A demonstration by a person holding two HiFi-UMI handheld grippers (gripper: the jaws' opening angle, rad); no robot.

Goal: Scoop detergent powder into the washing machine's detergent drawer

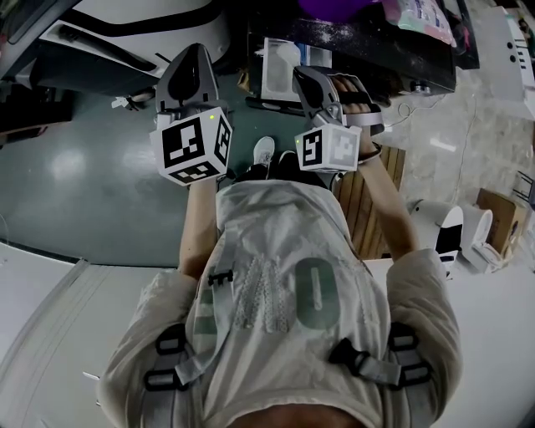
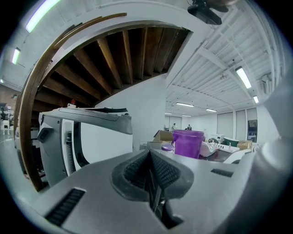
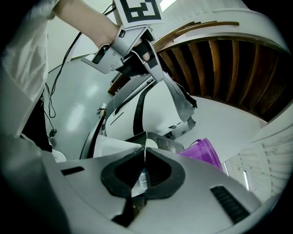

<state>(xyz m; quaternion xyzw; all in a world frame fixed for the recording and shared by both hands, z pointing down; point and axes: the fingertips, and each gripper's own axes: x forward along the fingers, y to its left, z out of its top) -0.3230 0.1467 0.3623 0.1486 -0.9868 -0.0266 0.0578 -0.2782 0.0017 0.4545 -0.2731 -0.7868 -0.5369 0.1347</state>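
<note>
Both grippers are held out in front of the person's chest, above the floor. My left gripper (image 1: 193,53) is shut with nothing in it; its own view shows the jaws pressed together (image 2: 150,154). Beside it, my right gripper (image 1: 304,75) is also shut and empty (image 3: 144,151). A purple bucket (image 2: 187,143) stands on a dark table (image 1: 376,50) ahead and also shows in the right gripper view (image 3: 204,153). The white washing machine (image 2: 87,137) stands at the left (image 1: 134,25). A white open-topped box (image 1: 280,65) sits by the table's edge. No scoop or powder is in view.
Dark green floor (image 1: 92,167) lies below the grippers. A wooden slatted piece (image 1: 368,209) and white devices (image 1: 456,234) are at the right. A curved wooden staircase (image 2: 105,50) rises overhead. A cable (image 3: 48,105) hangs beside the person's arm.
</note>
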